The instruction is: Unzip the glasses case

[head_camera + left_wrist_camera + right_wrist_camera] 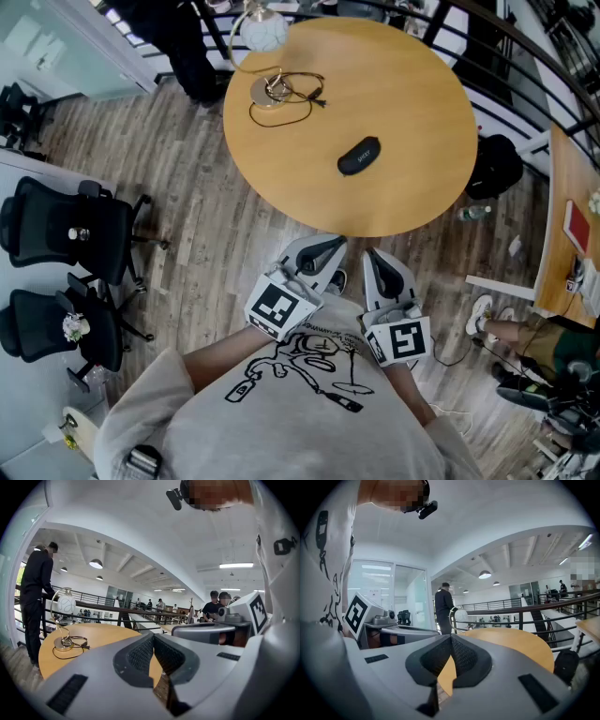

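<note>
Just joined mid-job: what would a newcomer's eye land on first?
A round wooden table dominates the head view, the black glasses case lying near its middle and a globe lamp at its far edge. The left gripper and right gripper sit shut and empty, short of the table's near edge.

A round wooden desk (403, 122) stands on a floor of grey wood planks (197, 234). A lamp with a white globe shade (261, 31) sits at the desk's far left edge. 2 black office chairs (66, 230) stand at the left. A black railing (103, 605) runs beyond the desk's far side. The white ceiling carries round pendant lights (96, 564) and a strip light (236, 566). Glass partitions (370, 590) stand at the far left.
</note>
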`<state>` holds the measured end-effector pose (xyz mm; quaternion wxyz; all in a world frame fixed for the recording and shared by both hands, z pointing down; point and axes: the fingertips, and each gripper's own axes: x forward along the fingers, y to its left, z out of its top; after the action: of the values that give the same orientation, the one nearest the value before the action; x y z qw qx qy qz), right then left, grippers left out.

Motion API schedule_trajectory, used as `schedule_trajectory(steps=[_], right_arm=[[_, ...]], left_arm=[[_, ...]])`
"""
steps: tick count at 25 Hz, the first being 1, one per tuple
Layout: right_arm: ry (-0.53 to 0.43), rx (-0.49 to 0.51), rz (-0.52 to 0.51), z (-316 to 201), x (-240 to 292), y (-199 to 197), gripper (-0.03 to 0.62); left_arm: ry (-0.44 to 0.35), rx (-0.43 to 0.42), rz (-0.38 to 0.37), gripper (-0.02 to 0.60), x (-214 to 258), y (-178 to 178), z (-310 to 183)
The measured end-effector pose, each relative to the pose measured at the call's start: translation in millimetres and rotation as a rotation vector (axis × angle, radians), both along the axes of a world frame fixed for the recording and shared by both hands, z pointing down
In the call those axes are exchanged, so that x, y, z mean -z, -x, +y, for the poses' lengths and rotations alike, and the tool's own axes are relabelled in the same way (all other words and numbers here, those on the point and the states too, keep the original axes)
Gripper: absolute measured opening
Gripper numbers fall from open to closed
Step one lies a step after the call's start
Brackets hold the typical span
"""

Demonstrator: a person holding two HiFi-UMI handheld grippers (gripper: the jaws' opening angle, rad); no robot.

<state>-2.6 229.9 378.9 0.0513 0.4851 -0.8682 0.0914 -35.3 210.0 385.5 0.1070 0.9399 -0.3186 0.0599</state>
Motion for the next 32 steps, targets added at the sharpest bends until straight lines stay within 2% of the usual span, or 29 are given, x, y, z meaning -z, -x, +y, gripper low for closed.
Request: schedule_trajectory(steps=[11,17,22,32], right_arm=[[-0.004,0.032,-0.021,3.2,0.4,-26.5,0.023],[0.002,0.039,-0.021,7.6,-5.1,-48.0,0.023],[0.031,0.048,-0.034,9.3,-15.2,-58.5,0.024],[0.061,0.065,-0.035,-29.5,-22.7,-58.4,0.023]], left_arm=[[0.011,0.016,-0.019,0.011,-5.2,-28.5,1.5],[0.04,0.042,-0.019,0.009,-15.7,-46.6,4.9],[0.074,0.052,-0.047,0.009,-28.2,-55.3,9.5],[0.079,0.081,-0.033,0.009,-27.0,-53.4,-35.1]])
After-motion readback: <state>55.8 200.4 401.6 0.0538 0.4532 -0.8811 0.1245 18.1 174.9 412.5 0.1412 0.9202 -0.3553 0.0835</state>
